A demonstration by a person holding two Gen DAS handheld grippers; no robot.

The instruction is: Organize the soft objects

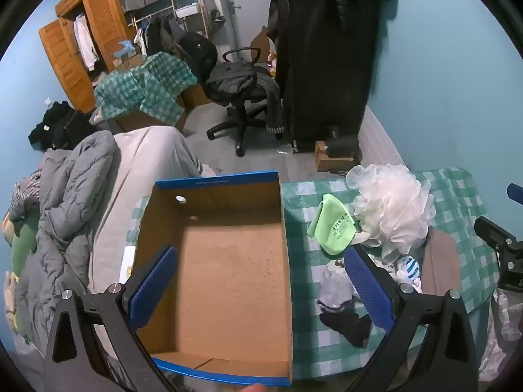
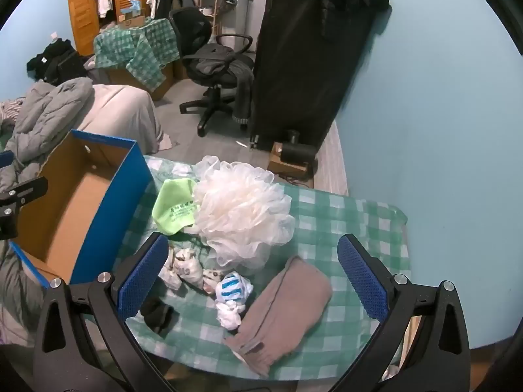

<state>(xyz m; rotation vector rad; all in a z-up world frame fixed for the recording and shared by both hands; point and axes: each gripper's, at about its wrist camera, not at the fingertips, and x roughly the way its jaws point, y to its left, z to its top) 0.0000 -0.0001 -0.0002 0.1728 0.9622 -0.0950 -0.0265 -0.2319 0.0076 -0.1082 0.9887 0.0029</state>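
**Soft objects piled on the checked desk beside an empty box**

Soft objects lie in a loose cluster on the green-and-white checked desk [image 2: 343, 215], just right of a cardboard box [image 1: 228, 261] with blue outer walls. The box is open at the top and its brown floor is bare. Largest in the pile is a white mesh bath pouf [image 2: 242, 215], with a folded light-green cloth [image 2: 173, 209] touching its left side, nearest the box. In front of the pouf lie a crumpled white patterned piece [image 2: 183, 266], a blue-and-white striped sock [image 2: 232, 287], a small white wad [image 2: 230, 317] and a dark sock [image 2: 158, 315]. A folded taupe cloth [image 2: 284, 300] lies to the right of these, its hem toward the near edge of the desk.

The left claw [image 1: 258, 284] hangs released over the box, its blue-padded fingers [image 1: 153, 284] spread wide with one over the left box wall and the other over the desk beside the right wall; it grips nothing. The right claw [image 2: 251, 277] is likewise released, hovering above the small items and the taupe cloth, with the pile lying between its fingers and nothing held.

Behind the desk are a bed with a grey quilt [image 2: 45, 111], a black office chair [image 2: 209, 65] and a tall black covered rack [image 2: 304, 58] against the blue wall.
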